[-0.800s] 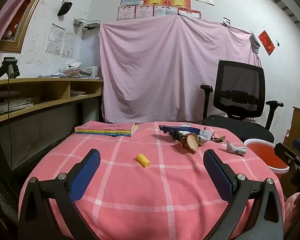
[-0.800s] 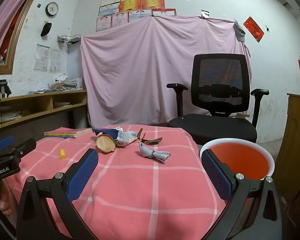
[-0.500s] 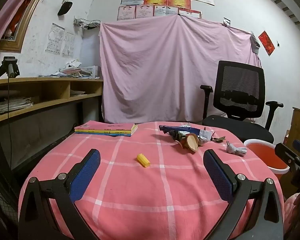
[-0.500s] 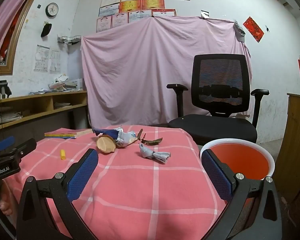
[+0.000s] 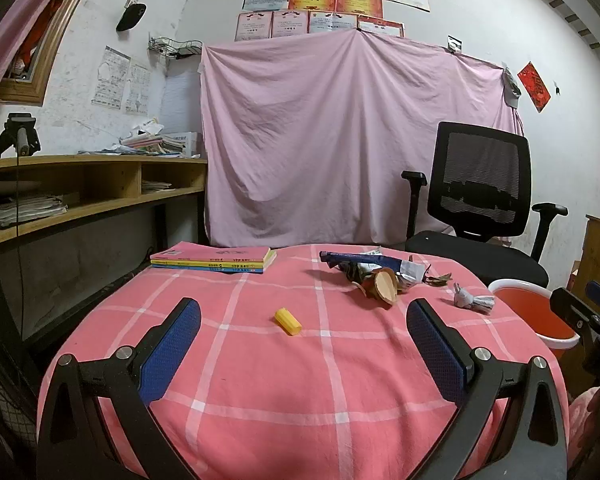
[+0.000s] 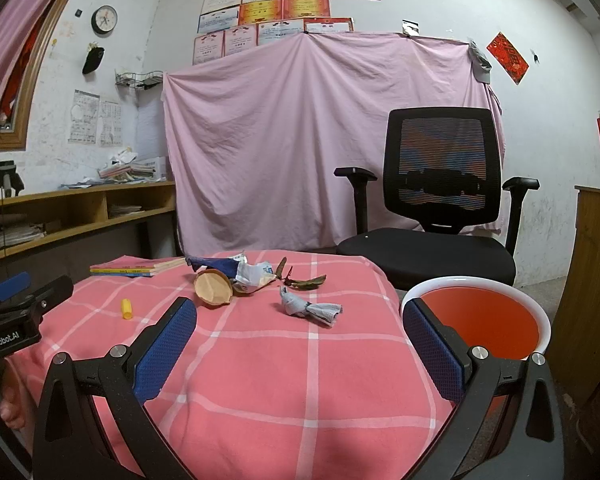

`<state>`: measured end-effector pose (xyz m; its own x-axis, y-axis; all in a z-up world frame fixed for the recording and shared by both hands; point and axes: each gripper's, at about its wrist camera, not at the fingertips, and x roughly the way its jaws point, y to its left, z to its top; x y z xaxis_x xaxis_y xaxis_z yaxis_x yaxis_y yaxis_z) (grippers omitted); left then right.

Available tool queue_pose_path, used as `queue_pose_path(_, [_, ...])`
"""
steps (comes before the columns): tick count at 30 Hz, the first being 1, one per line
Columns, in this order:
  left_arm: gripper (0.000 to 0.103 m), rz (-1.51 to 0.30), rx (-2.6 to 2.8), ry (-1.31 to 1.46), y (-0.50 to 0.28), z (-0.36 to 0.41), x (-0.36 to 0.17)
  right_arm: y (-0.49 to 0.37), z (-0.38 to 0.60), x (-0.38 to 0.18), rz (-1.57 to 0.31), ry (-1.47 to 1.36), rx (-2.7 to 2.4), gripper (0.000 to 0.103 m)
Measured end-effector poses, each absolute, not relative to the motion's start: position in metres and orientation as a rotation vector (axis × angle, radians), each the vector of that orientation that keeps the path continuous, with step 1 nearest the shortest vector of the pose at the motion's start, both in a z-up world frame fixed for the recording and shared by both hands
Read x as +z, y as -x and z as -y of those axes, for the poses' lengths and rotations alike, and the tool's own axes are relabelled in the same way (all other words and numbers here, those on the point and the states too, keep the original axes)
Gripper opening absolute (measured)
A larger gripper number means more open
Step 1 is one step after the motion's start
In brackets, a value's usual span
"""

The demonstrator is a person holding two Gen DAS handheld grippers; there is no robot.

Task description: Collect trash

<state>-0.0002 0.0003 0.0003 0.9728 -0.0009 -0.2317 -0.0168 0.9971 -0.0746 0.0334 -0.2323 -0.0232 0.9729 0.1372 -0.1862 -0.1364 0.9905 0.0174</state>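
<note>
Trash lies on the pink checked tablecloth [image 5: 260, 364]: a small yellow piece [image 5: 288, 321] in the middle, a pile of wrappers with a brown cup-shaped piece [image 5: 381, 285] further back, dry leaves [image 6: 303, 280], and a crumpled grey paper [image 6: 309, 309]. A red basin with a white rim [image 6: 479, 316] stands off the table's right edge. My left gripper [image 5: 301, 344] is open and empty, short of the yellow piece. My right gripper [image 6: 300, 344] is open and empty, short of the grey paper.
A stack of books [image 5: 216, 260] lies at the table's far left. A black office chair [image 6: 439, 208] stands behind the table on the right. A wooden shelf desk [image 5: 80, 196] runs along the left wall. A pink sheet [image 5: 339, 140] hangs behind.
</note>
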Motion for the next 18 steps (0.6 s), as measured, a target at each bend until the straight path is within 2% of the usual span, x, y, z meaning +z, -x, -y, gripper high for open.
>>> queue_pose_path(18, [0.101, -0.234, 0.009, 0.077, -0.0021, -0.0033, -0.0027, -0.0337, 0.2315, -0.0238, -0.190, -0.005, 0.139, 0.103])
